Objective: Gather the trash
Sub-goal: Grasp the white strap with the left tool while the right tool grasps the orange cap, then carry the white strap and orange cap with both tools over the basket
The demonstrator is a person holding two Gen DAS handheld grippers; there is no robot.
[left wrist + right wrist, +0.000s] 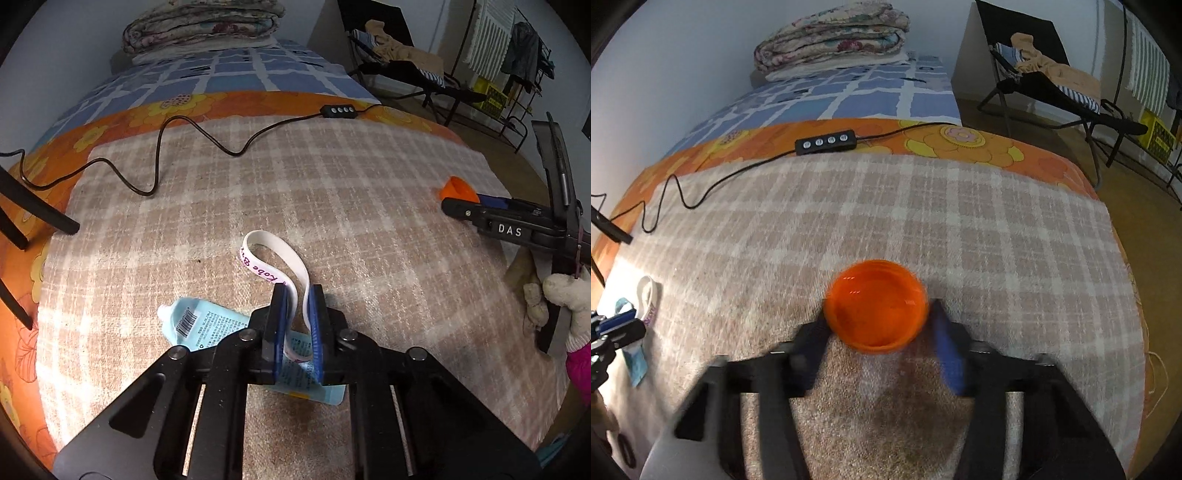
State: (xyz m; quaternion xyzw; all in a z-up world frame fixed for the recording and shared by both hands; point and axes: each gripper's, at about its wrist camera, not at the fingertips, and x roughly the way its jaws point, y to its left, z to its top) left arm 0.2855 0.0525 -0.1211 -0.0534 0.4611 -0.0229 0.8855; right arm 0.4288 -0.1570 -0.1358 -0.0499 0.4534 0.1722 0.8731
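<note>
On the plaid blanket (332,206), my left gripper (298,288) is shut on a white wristband (266,254) with purple writing; both strands of the loop run between its blue pads. Under the fingers lies a light blue tube (199,325) with a barcode. In the right wrist view my right gripper (879,312) is shut on an orange plastic cap (875,295), open side up, though this view is blurred. From the left wrist view the right gripper (448,201) sits far right with the cap (458,188) at its tips. The left gripper (624,326) shows at that view's left edge.
A black cable with a button controller (336,110) snakes across the far blanket. A folded quilt (203,26) lies at the bed's head. A black folding chair (406,66) with clothes and a drying rack (517,66) stand right. Black stand legs (37,210) intrude left.
</note>
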